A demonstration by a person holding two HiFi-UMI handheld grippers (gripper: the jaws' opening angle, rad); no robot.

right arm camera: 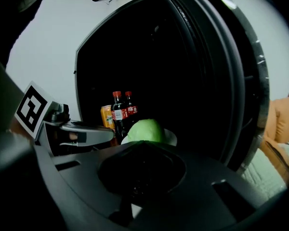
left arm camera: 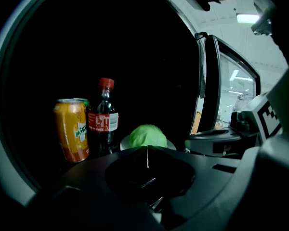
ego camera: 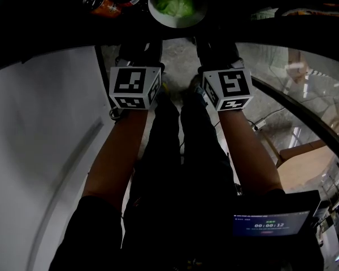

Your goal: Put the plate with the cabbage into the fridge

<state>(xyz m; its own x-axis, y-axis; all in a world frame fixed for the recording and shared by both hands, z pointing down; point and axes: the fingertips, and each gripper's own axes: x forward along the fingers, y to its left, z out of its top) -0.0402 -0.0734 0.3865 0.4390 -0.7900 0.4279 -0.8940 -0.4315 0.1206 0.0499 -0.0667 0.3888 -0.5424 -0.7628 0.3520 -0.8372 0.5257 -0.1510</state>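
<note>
A green cabbage (ego camera: pixel 173 2) lies on a white plate (ego camera: pixel 158 16) on a dark shelf inside the fridge. In the left gripper view the cabbage (left arm camera: pixel 147 135) shows just beyond my left gripper (left arm camera: pixel 148 148), whose jaws meet in a point with nothing between them. My right gripper (right arm camera: pixel 142 143) is likewise shut and empty, with the cabbage (right arm camera: pixel 145 129) and plate (right arm camera: pixel 170 137) a little ahead of it. In the head view both marker cubes, left (ego camera: pixel 134 87) and right (ego camera: pixel 228 89), hang side by side below the plate, apart from it.
An orange soda can (left arm camera: pixel 72 129) and a cola bottle (left arm camera: pixel 103 117) stand left of the plate; a second bottle (right arm camera: pixel 130 105) stands behind. The open glass fridge door (left arm camera: pixel 209 90) is on the right, and a white panel (ego camera: pixel 39 151) on the left.
</note>
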